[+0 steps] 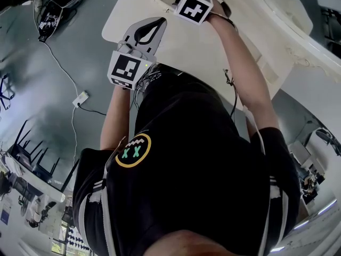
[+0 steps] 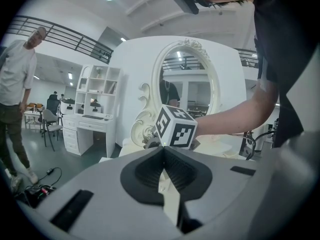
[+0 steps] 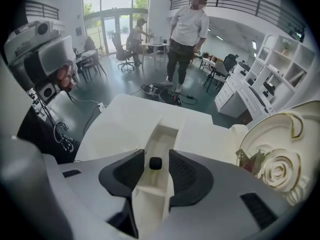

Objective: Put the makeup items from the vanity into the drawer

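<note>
My right gripper (image 3: 156,152) is over the open drawer (image 3: 162,134), black makeup item (image 3: 155,163) between its jaws.
Jaws narrowly apart, not pressing it; it sits in the drawer at 12 o'clock. Left gripper (image 2: 163,151) jaws together, empty.

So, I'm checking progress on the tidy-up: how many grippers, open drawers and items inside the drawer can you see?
grippers: 2 (left gripper, right gripper)
open drawer: 1
small black item in the drawer: 1
total: 4
</note>
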